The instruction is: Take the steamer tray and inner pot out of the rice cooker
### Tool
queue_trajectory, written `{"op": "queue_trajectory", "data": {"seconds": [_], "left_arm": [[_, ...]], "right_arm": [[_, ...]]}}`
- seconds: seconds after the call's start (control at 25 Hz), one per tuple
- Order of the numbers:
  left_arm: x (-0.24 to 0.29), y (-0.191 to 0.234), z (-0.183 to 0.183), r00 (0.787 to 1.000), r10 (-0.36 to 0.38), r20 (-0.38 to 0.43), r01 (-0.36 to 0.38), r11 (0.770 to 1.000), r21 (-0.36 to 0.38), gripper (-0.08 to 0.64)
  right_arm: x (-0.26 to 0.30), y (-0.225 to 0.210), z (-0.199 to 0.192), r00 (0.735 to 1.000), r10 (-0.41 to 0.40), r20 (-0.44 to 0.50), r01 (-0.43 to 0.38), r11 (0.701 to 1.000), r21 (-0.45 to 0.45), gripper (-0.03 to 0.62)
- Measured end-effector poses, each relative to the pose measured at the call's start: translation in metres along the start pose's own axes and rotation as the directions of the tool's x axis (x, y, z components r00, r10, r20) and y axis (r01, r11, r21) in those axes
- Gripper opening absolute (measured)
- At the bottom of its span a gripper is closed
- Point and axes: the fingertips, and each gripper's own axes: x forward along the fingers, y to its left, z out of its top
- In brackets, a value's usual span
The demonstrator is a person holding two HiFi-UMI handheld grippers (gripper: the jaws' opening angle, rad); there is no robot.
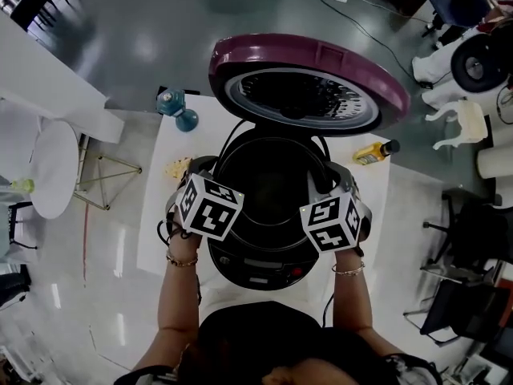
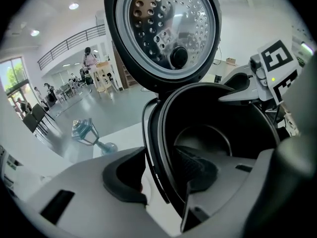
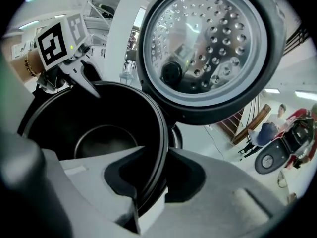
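Grey left hand-held gripper (image 2: 159,178): jaws straddle the rim of the round black metal inner pot (image 2: 203,143) on the left side of the rice cooker, one jaw outside the wall, one inside, closed on the rim. Grey right hand-held gripper (image 3: 147,183): same pinch on the cooker's right side. Opposite grips look chosen to keep the pot level for a straight lift.

Inner pot is seated in the dark round rice cooker (image 1: 258,273). No steamer tray shows in it; only a bare dark bottom is visible.

Purple-topped lid (image 1: 309,79) with a perforated metal liner stands open at the cooker's far side, leaving the opening clear above.

Clearances: pot rim lies close inside the cooker's collar, so the lift likely has to stay vertical until the bottom clears. White tabletop (image 1: 156,223) has bare room left of the cooker. Yellow bottle (image 1: 373,151) lies to the far right, teal dumbbell (image 1: 176,109) to the far left; both stand apart from the cooker.
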Motion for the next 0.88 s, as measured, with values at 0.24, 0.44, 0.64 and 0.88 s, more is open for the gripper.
{"op": "queue_trajectory", "data": {"seconds": [0.24, 0.44, 0.64, 0.88], "left_arm": [[-0.009, 0.000, 0.006, 1.000, -0.001, 0.019, 0.001, 1.000, 0.000, 0.156], [-0.027, -0.005, 0.014, 0.997, -0.034, 0.065, 0.035, 0.999, -0.007, 0.079], [-0.060, -0.003, 0.025, 0.989, -0.028, 0.143, 0.037, 0.997, -0.061, 0.018], [-0.105, -0.006, 0.044, 0.971, 0.076, 0.226, -0.065, 0.996, -0.054, 0.012]], "right_arm": [[-0.015, -0.005, 0.014, 0.994, 0.017, 0.103, -0.030, 0.993, 0.117, 0.052], [-0.032, -0.011, 0.029, 0.978, 0.041, 0.205, -0.083, 0.976, 0.202, 0.025], [-0.057, -0.012, 0.046, 0.949, 0.038, 0.313, -0.114, 0.967, 0.229, 0.015], [-0.100, -0.017, 0.061, 0.904, -0.021, 0.426, -0.088, 0.968, 0.236, 0.015]]}}
